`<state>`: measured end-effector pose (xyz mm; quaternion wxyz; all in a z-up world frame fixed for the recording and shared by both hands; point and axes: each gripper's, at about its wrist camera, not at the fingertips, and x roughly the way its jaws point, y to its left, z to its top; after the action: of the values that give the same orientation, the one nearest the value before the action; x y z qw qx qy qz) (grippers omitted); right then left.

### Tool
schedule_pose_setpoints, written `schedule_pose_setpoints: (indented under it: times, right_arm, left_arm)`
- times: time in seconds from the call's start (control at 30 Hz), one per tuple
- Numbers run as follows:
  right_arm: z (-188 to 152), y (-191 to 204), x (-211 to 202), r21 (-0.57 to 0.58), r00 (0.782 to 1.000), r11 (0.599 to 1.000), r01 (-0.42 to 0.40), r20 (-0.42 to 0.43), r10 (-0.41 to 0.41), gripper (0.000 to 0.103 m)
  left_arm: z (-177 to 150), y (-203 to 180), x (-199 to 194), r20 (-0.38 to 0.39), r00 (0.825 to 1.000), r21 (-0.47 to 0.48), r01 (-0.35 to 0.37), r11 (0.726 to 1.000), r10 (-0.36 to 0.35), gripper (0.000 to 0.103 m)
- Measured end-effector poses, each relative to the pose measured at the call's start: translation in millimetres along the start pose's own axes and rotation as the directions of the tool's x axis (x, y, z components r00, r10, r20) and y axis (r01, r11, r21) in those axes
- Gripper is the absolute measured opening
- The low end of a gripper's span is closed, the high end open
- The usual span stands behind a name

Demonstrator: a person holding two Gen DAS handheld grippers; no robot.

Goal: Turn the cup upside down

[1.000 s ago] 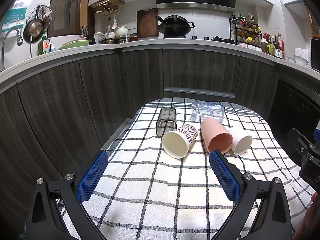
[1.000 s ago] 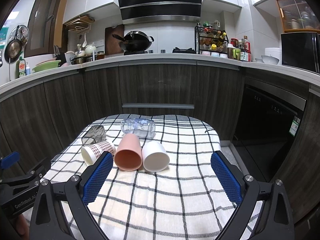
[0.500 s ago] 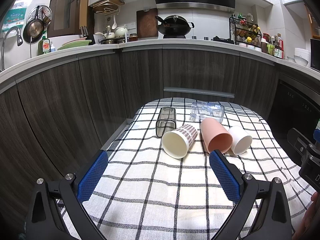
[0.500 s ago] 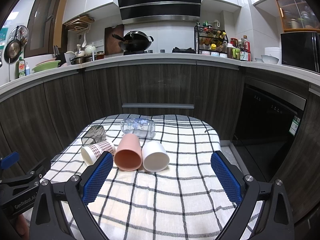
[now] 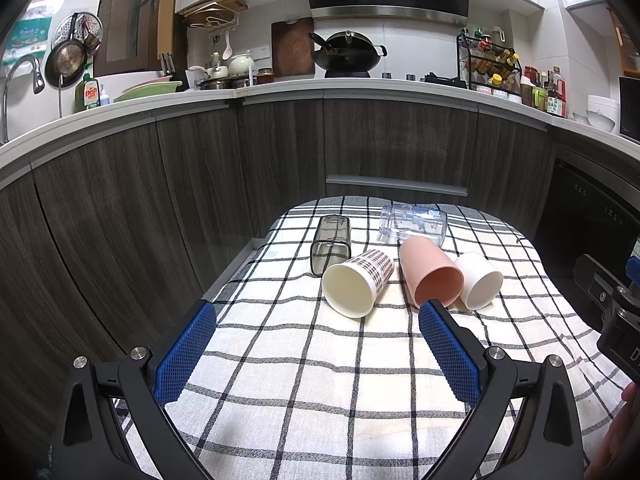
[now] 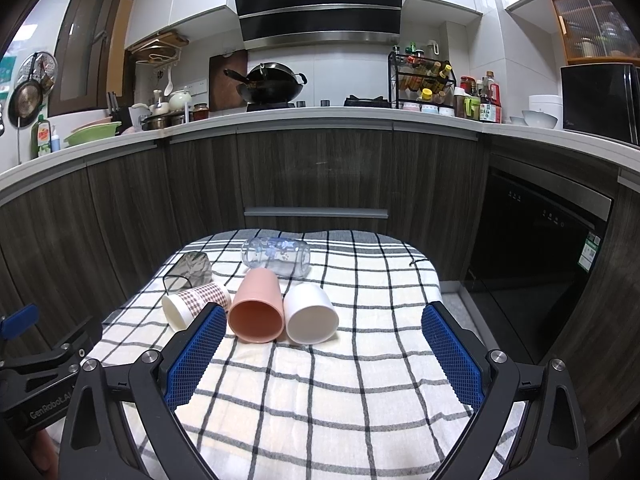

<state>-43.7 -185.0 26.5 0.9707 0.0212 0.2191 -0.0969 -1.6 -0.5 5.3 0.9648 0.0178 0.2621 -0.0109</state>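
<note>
Five cups lie on their sides on the checked cloth (image 5: 304,364), none turned over yet. In the left wrist view the plaid cup (image 5: 358,282) lies just above centre with its cream mouth facing the camera. At its 10 o'clock, touching or nearly so, is the smoky square cup (image 5: 331,243), its mouth also toward the camera. At the plaid cup's 3 o'clock is the pink cup (image 5: 430,270), and pressed against that cup's right side is the white cup (image 5: 479,280); both mouths face the camera. The clear glass cup (image 5: 414,225) lies crosswise at 12 o'clock from the pink one, at the cloth's far end.

In the right wrist view the pink cup (image 6: 256,310) and white cup (image 6: 310,314) sit left of centre, the plaid cup (image 6: 196,304) at their 9 o'clock.

The left gripper (image 5: 316,354) has its blue pads (image 5: 184,356) spread wide and grips nothing; its right pad tip overlaps the pink cup's rim in the picture, though whether they touch cannot be told. The right gripper (image 6: 324,356) is likewise spread wide and empty, its left pad (image 6: 196,356) in front of the plaid cup.

Compared with the frames a second and half a second earlier, nothing has shifted: cups, cloth and both grippers sit where they were.

Beyond the cloth runs a dark wood cabinet front (image 5: 400,144) with a wok (image 5: 346,56) on the counter at 12 o'clock.
</note>
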Motion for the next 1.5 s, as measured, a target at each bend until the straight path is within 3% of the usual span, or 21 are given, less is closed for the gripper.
schedule_pose_setpoints:
  times: [0.3, 0.9, 1.5]
  right_arm:
    - [-3.8, -0.9, 3.3, -0.001, 1.0, 1.0, -0.007, -0.004, 0.007, 0.098]
    - [37.4, 17.5, 21.4, -0.018, 0.999, 1.0, -0.014, -0.039, 0.014, 0.098]
    - [91.1, 29.7, 105.7, 0.004, 0.991, 1.0, -0.006, -0.135, 0.006, 0.098]
  left_arm:
    - [8.0, 1.6, 1.1, -0.009, 1.0, -0.007, -0.002, 1.0, 0.002, 0.103]
    - [50.2, -2.2, 24.8, -0.027, 1.0, 0.002, 0.006, 1.0, -0.006, 0.103]
    - [103.8, -8.5, 116.3, -0.118, 0.993, 0.042, 0.02, 0.999, -0.015, 0.103]
